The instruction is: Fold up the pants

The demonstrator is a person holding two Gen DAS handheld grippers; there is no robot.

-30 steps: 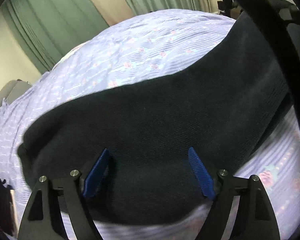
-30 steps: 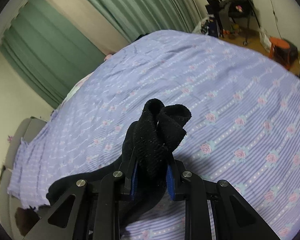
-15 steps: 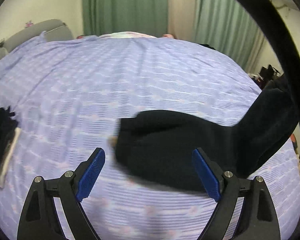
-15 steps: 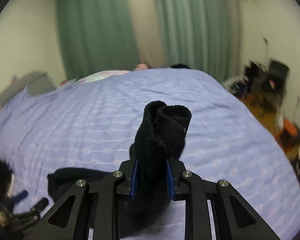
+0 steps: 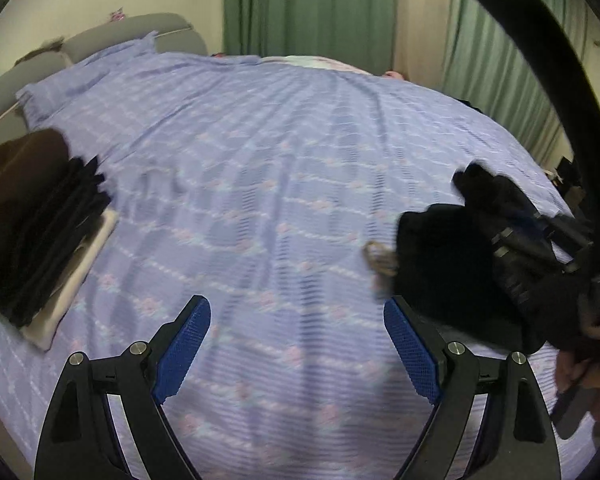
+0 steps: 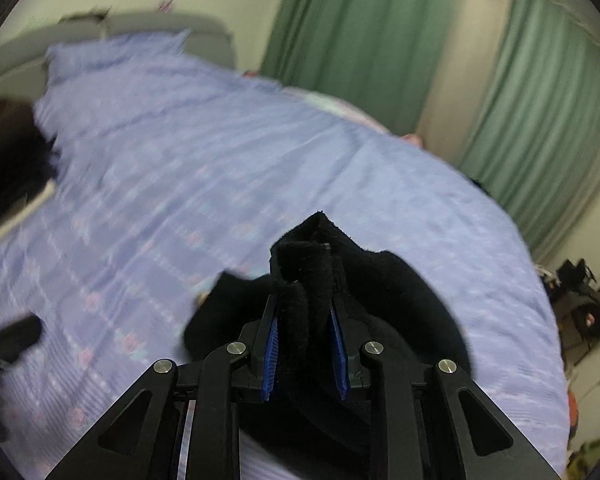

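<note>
The black pants [image 6: 312, 280] are bunched and folded, clamped between the blue pads of my right gripper [image 6: 305, 322], which is shut on them and holds them over the bed. In the left wrist view the same pants [image 5: 440, 264] hang at the right, with the right gripper [image 5: 528, 224] on them. My left gripper [image 5: 296, 344] is open and empty, low over the lilac flowered bedspread [image 5: 260, 168], left of the pants.
A stack of folded dark clothes [image 5: 32, 224] on a cream pad lies at the bed's left edge. It also shows in the right wrist view [image 6: 8, 168]. Green curtains [image 5: 308, 8] hang behind the bed. A chair and clutter [image 6: 584, 304] stand at the right.
My left gripper has come off the pants and swung left over bare bedspread. My right gripper has carried the bunched pants leftward, and both views have turned toward the stack of clothes.
</note>
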